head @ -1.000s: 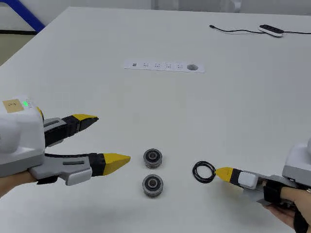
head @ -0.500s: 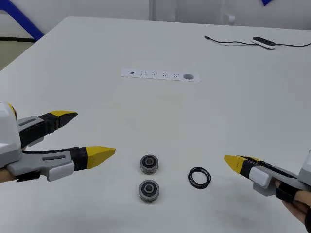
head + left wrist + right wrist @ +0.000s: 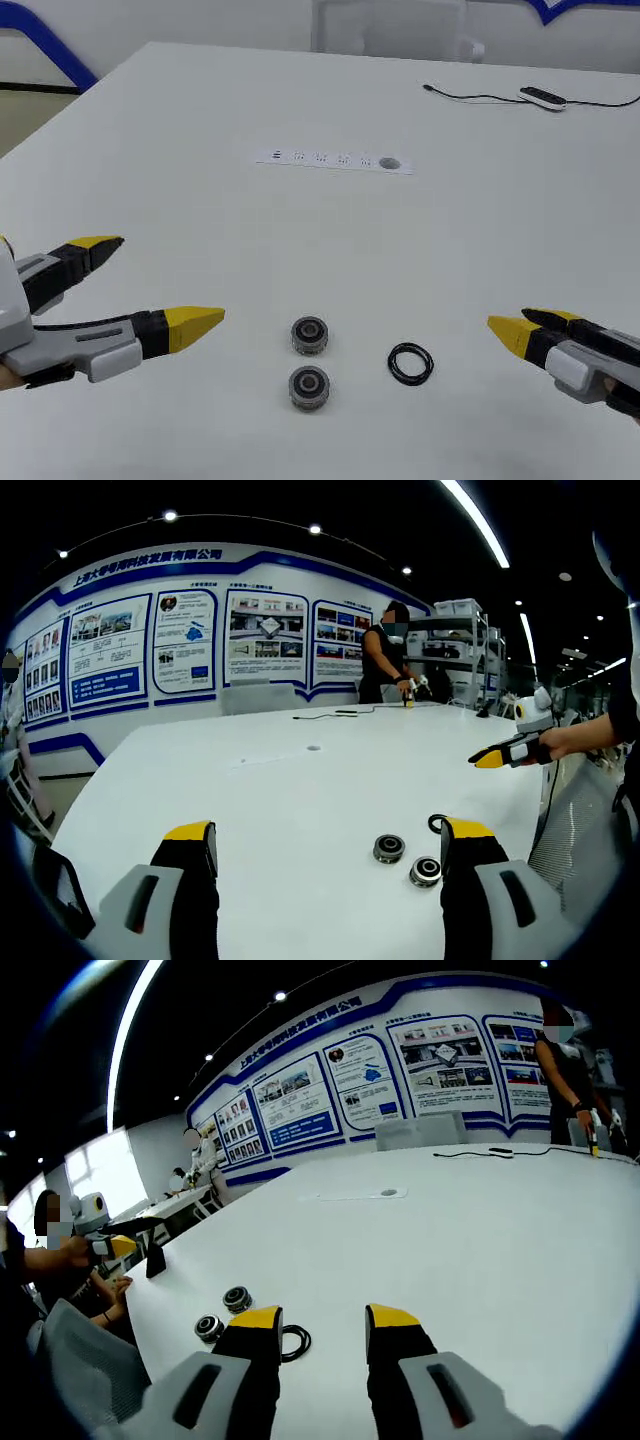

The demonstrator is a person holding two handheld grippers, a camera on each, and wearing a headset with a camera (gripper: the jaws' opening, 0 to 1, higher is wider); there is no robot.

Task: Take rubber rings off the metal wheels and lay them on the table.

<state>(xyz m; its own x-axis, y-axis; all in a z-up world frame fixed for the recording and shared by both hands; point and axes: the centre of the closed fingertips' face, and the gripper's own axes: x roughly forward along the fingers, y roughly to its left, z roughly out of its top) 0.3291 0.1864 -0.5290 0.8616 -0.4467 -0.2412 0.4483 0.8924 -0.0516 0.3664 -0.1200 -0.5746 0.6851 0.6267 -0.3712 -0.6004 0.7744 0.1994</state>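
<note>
Having backed off the rubber ring point(image 3: 411, 363), the right gripper point(image 3: 515, 322) shows jaws seemingly apart; the left gripper point(image 3: 158, 280) gapes wide.

left gripper point(image 3: 166, 280): jaws spread wide, empty, hovering well left of the rubber ring point(image 3: 411, 363) | right gripper point(image 3: 522, 322): jaws parted less, empty, near the ring's right side, tips pointing toward it
</note>
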